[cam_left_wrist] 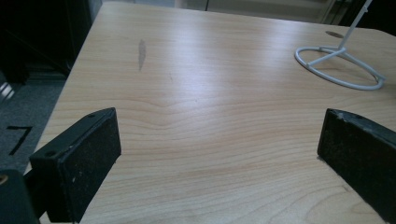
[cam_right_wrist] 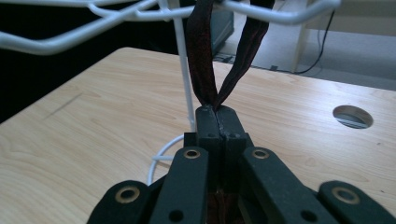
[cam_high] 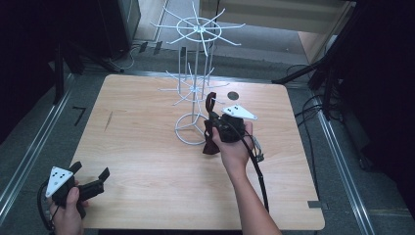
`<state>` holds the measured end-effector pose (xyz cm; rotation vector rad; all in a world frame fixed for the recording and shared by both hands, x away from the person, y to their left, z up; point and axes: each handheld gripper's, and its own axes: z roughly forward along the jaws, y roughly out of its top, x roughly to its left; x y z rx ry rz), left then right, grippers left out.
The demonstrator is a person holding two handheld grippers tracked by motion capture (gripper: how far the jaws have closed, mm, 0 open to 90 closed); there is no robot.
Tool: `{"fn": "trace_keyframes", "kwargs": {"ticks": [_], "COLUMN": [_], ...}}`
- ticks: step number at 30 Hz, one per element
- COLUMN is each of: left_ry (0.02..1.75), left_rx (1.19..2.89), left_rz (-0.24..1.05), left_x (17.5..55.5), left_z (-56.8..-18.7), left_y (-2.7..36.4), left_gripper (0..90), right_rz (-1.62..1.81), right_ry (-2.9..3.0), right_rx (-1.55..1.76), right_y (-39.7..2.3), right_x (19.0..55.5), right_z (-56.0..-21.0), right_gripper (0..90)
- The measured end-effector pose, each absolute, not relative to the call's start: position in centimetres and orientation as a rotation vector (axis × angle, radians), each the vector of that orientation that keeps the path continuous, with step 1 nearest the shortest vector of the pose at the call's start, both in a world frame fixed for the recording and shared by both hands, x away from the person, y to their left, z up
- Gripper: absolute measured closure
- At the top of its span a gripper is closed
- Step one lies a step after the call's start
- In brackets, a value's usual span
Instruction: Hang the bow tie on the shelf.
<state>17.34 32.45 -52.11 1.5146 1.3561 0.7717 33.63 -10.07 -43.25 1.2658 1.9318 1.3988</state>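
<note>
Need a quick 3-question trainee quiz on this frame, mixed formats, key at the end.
1. True or false: the left gripper is shut on the strap.
2. What does the right gripper hold? A) a cable B) a dark strap C) nothing
3. Fill in: the white wire rack stands on the wooden ____.

Key:
1. False. In the left gripper view its jaws stand wide apart over bare wood.
2. B. The jaws are pressed together on the strap, whose two ends rise up past the rack's arms.
3. table
</note>
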Motion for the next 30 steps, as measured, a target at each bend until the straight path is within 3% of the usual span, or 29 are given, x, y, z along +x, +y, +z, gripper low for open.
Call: {"fn": "trace_keyframes", "kwargs": {"ticks": [15, 16, 17, 21, 23, 27, 30], "left_ry": [1.351, 1.353, 1.354, 1.352, 1.350, 1.352, 1.350], "left_rx": [1.547, 1.547, 1.549, 1.548, 1.551, 1.550, 1.558], "left_rz": [0.734, 0.733, 0.731, 0.720, 0.719, 0.721, 0.718], "left_x": [17.6, 17.6, 17.6, 17.7, 17.7, 17.7, 17.7], "left_z": [-52.3, -52.3, -52.3, -52.3, -52.3, -52.3, -52.3], "left_y": [32.3, 32.3, 32.3, 32.4, 32.4, 32.3, 32.3], "left_gripper": [0.1, 0.1, 0.1, 0.1, 0.1, 0.1, 0.1], "right_rz": [1.344, 1.356, 1.356, 1.371, 1.359, 1.326, 1.342], "right_ry": [1.917, 1.913, 1.913, 1.857, 1.864, 1.883, 1.888], "right_rx": [1.278, 1.274, 1.274, 1.259, 1.270, 1.268, 1.266], "right_y": [-9.9, -10.1, -10.1, -10.7, -11.0, -11.8, -12.5], "right_x": [34.4, 34.4, 34.4, 34.1, 34.0, 33.6, 33.2], "right_z": [-44.8, -44.8, -44.8, -44.7, -44.6, -44.7, -44.6], "right_gripper": [87.2, 78.7, 78.7, 42.3, 30.0, 13.9, 12.3]}}
